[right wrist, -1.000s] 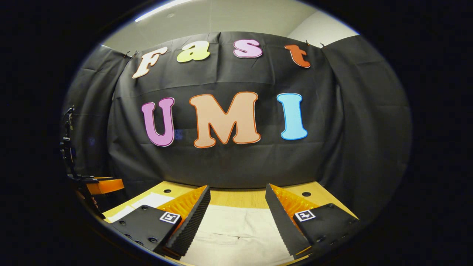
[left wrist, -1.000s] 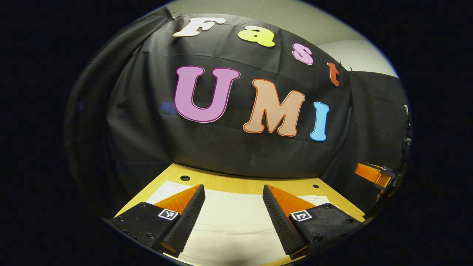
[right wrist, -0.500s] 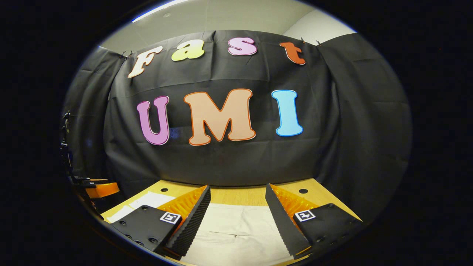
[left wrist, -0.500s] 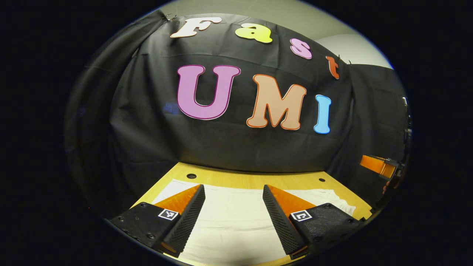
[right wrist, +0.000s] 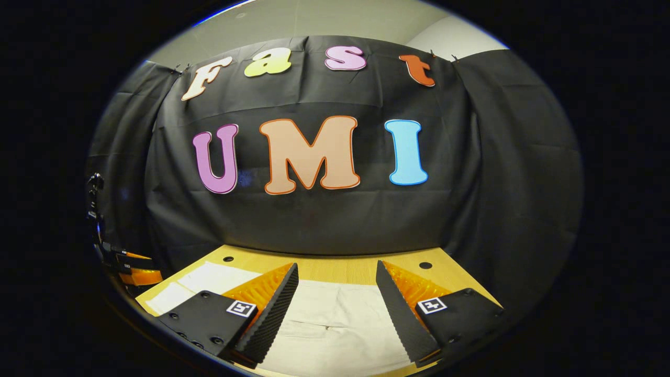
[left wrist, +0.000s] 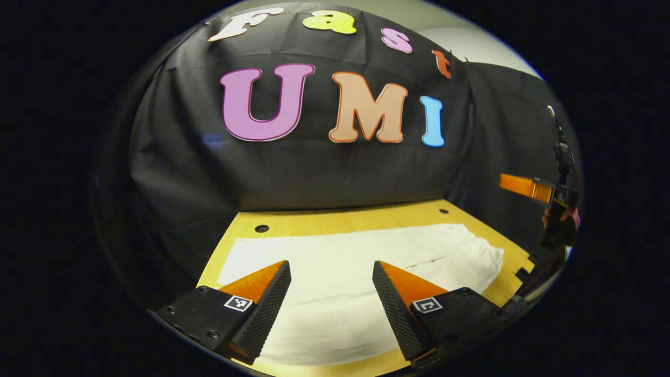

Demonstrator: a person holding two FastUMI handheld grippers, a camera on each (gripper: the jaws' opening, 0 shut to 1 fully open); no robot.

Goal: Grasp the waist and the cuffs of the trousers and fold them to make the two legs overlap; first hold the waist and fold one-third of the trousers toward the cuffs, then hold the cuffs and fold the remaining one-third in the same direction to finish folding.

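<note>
Lying flat across the wooden table [left wrist: 335,222], spread out sideways: the pale trousers [left wrist: 356,262], reaching from near the table's left edge to a rounded, slightly bunched end at the right. Hovering above the near part of the cloth with jaws standing wide apart and nothing between them: the left gripper [left wrist: 331,271], not touching the fabric as far as can be told. Hanging likewise over the trousers [right wrist: 335,319] in the right gripper view, jaws spread and gripping nothing: the right gripper [right wrist: 337,271], with a seam or crease of the fabric showing between its fingers. Showing at the far right edge of the left gripper view, held up off the table by a hand [left wrist: 560,222]: the other gripper.
</note>
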